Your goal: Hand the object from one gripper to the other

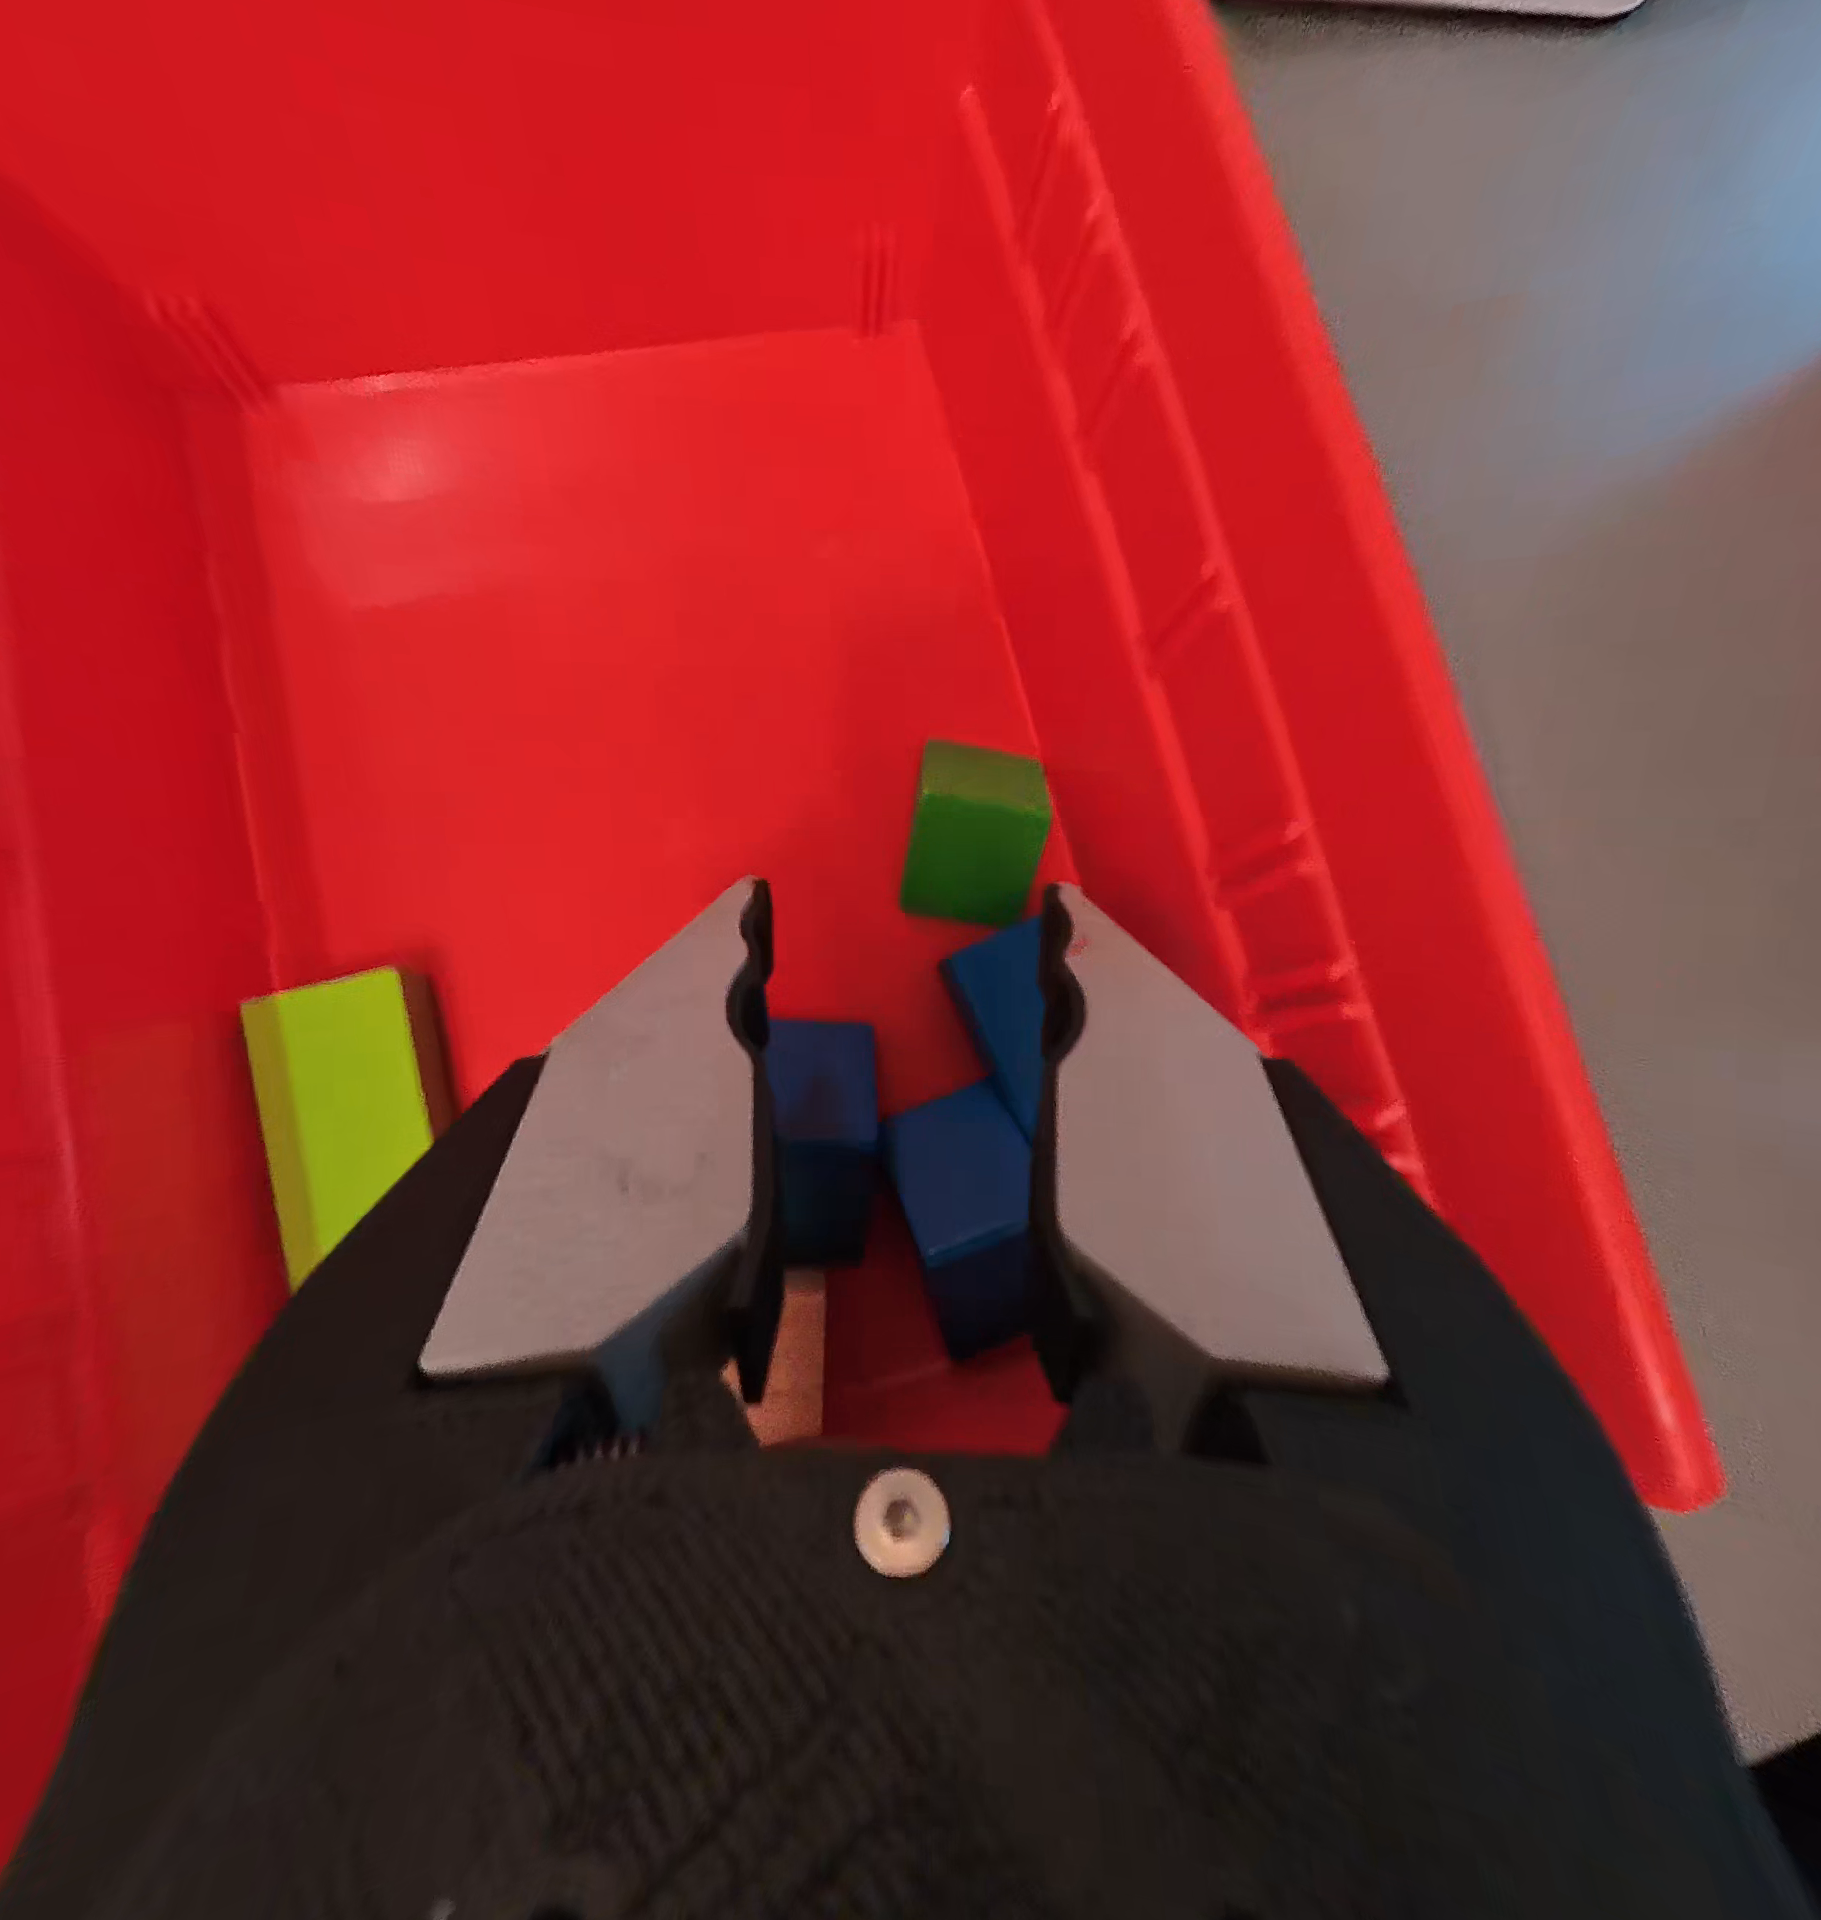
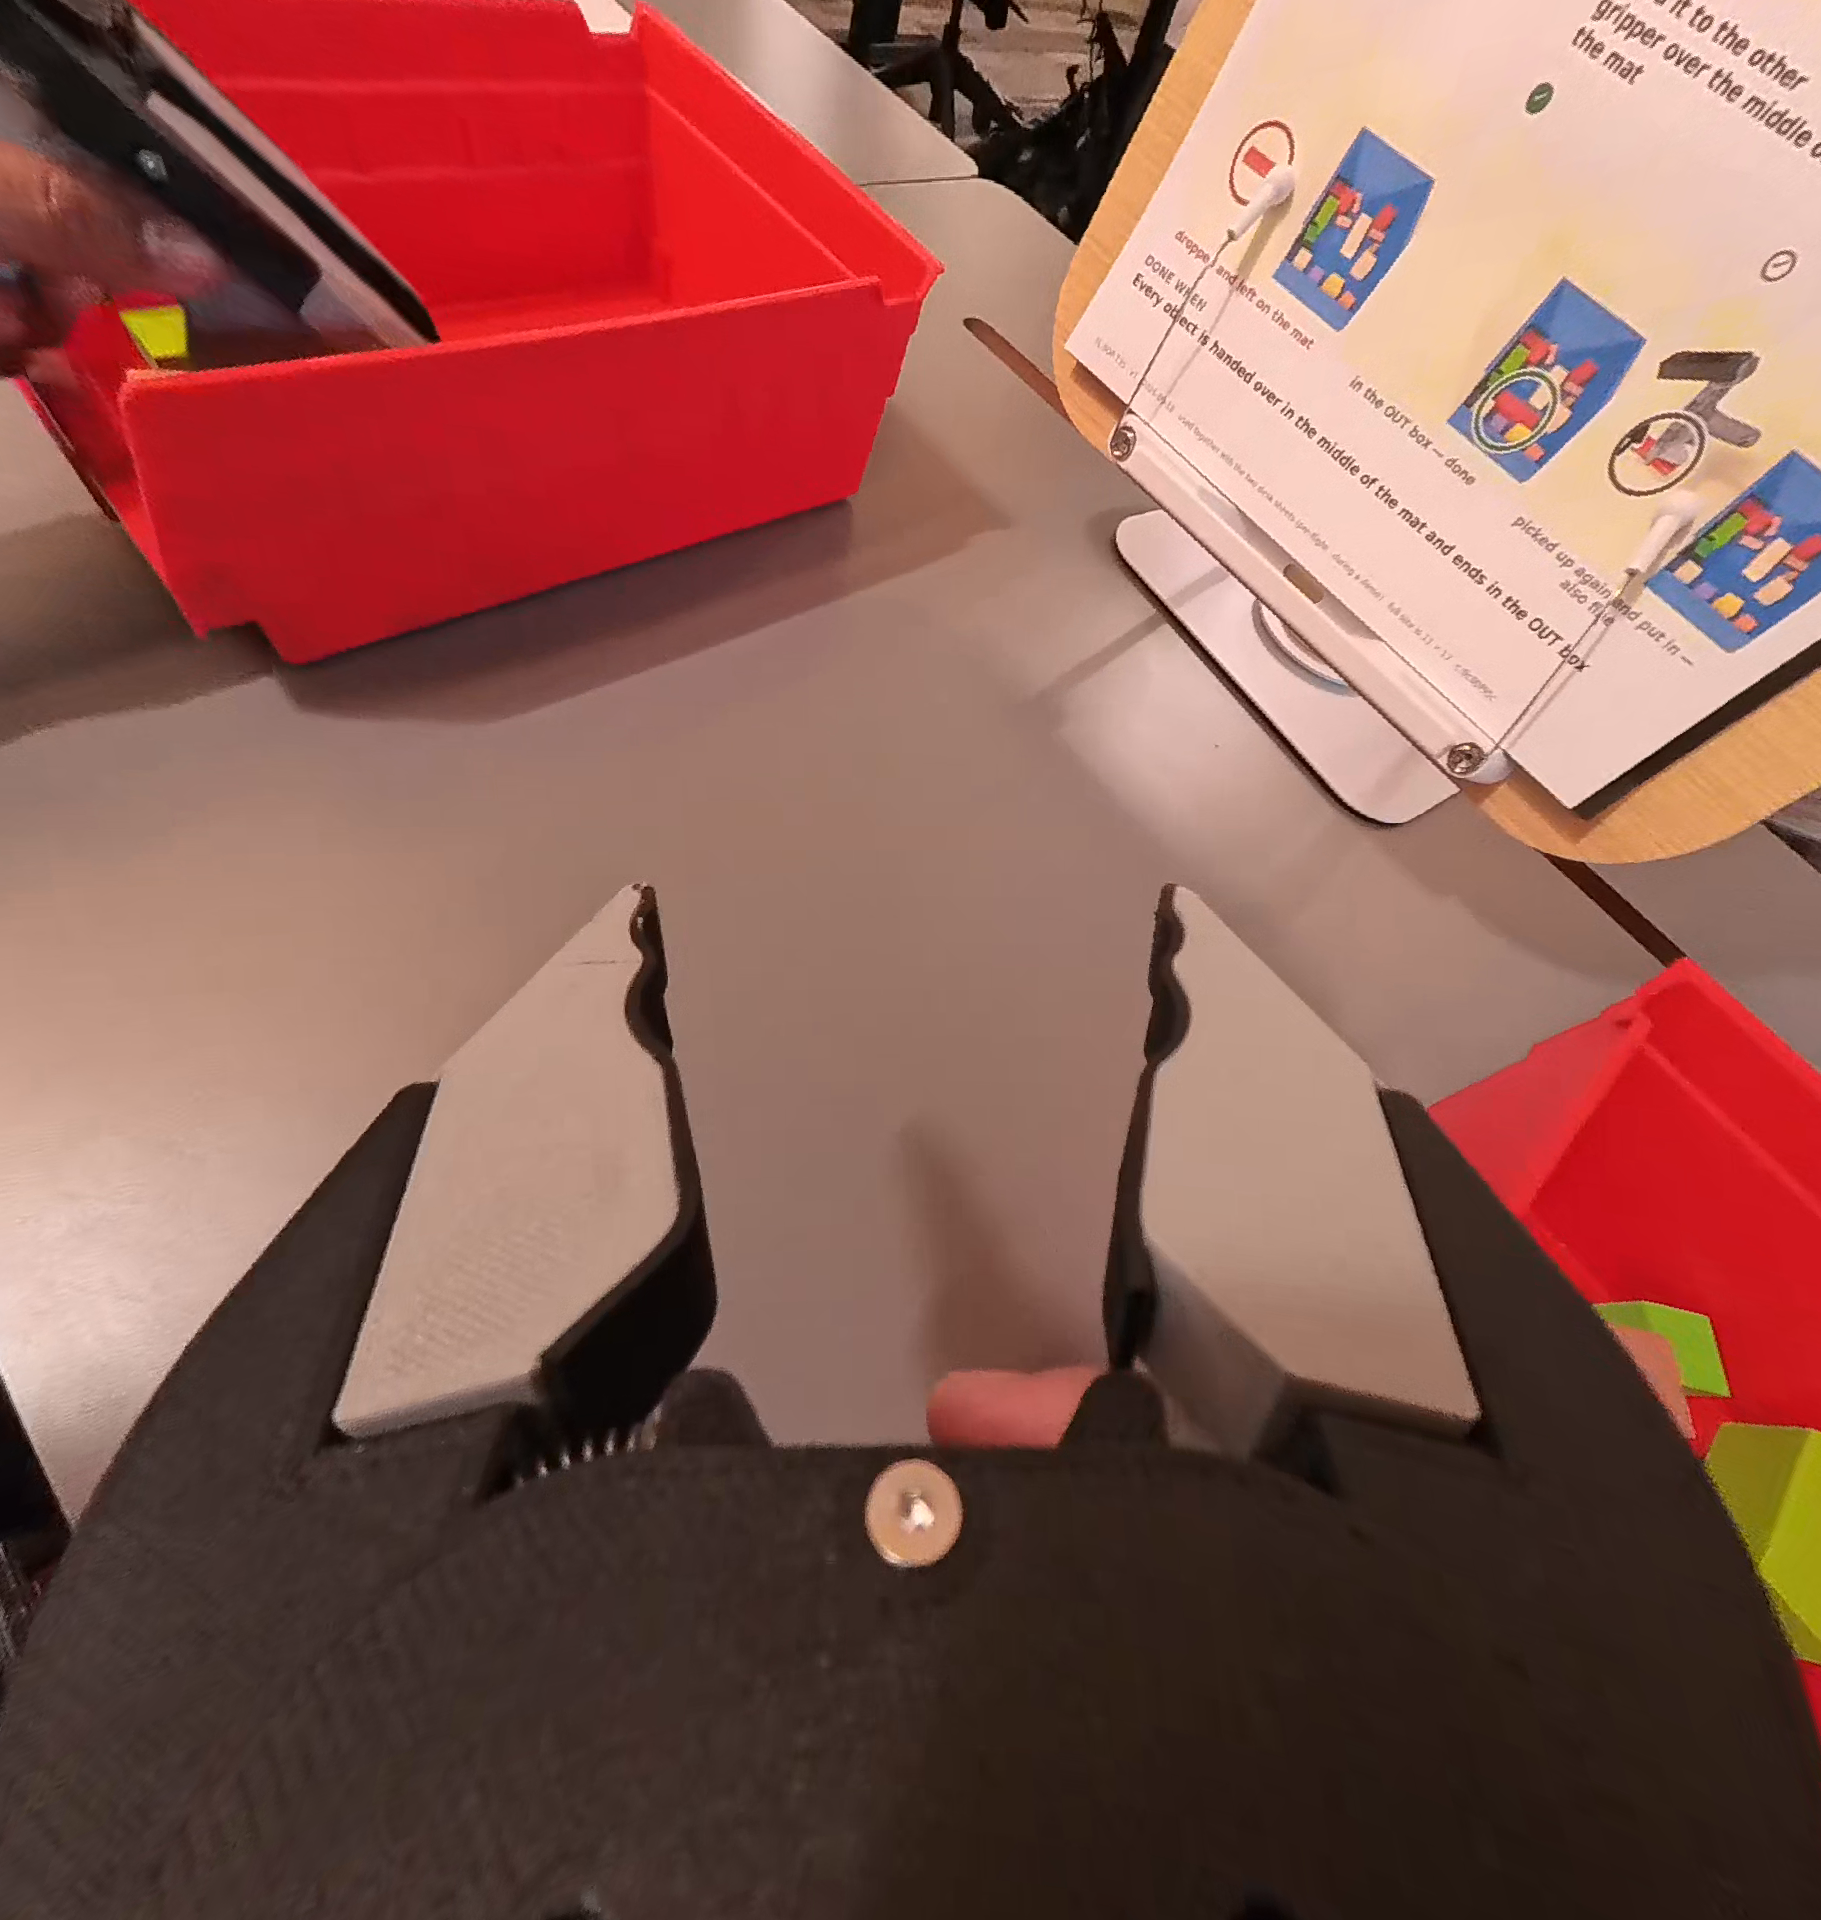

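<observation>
Your left tool point(image 1: 906, 914) is down inside the red bin point(image 1: 594, 582) with its fingers apart and nothing clamped between them; the blocks seen between the fingers lie on the bin floor beneath. No object has been picked yet, so the step in hand is the pick. Three blue blocks point(image 1: 963, 1174) crowd the bin's right wall, with a dark green block point(image 1: 973, 836) just beyond them and a lime block point(image 1: 340, 1101) against the left wall. The blue ones touch or nearly touch, so closing there risks catching two. Choose one block, square the fingers to two flat faces, and clamp near one end so the other end stays free for the hand-over. Your right tool point(image 2: 906, 904) hangs over the bare grey table point(image 2: 885, 748), fingers wide apart and empty. Hold it there, facing the bin, ready to receive.
</observation>
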`<state>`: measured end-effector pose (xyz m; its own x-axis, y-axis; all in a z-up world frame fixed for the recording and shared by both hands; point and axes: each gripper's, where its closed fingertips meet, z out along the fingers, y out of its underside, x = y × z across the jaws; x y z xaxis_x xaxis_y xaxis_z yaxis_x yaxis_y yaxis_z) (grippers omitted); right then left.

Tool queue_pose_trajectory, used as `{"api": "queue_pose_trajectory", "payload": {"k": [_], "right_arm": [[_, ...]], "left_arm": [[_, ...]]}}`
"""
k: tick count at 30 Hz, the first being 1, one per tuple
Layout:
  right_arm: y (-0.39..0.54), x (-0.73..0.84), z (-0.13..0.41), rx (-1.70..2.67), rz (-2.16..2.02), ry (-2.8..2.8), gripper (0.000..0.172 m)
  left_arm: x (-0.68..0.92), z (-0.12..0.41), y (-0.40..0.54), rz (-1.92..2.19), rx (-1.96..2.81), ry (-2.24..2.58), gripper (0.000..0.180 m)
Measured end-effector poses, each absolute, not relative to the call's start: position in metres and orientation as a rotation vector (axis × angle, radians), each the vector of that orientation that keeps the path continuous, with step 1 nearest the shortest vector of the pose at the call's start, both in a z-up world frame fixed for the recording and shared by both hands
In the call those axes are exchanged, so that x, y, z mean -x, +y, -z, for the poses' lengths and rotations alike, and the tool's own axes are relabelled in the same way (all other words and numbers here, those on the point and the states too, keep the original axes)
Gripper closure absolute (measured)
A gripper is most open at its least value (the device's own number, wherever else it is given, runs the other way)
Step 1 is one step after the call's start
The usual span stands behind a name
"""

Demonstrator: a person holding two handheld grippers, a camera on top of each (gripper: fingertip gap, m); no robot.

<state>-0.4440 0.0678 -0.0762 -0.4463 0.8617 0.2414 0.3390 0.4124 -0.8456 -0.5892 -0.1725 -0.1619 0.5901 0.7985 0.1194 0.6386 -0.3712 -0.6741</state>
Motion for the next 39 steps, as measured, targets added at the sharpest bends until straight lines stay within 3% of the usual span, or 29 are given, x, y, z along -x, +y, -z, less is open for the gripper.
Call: {"api": "queue_pose_trajectory", "payload": {"k": [15, 19, 30, 34, 39], "right_arm": [[0.109, 0.438, 0.051, 1.073, -1.005, -1.862, 0.082], [0.108, 0.437, 0.049, 1.067, -1.003, -1.86, 0.083], [0.104, 0.435, 0.05, 1.044, -0.985, -1.871, 0.083], [0.102, 0.432, 0.048, 1.038, -1.015, -1.876, 0.086], [0.062, 0.419, 0.052, 1.009, -1.3, -2.038, 0.089]], "left_arm": [[0.612, 0.204, -0.158, -0.237, 2.5, -1.105, 0.123], [0.62, 0.204, -0.164, -0.252, 2.507, -1.09, 0.151], [0.609, 0.202, -0.163, -0.246, 2.535, -0.982, 0.152], [0.616, 0.172, -0.162, -0.399, 2.417, -0.882, 0.152], [0.574, 0.071, -0.124, -0.443, 1.968, -0.512, 0.152]]}}
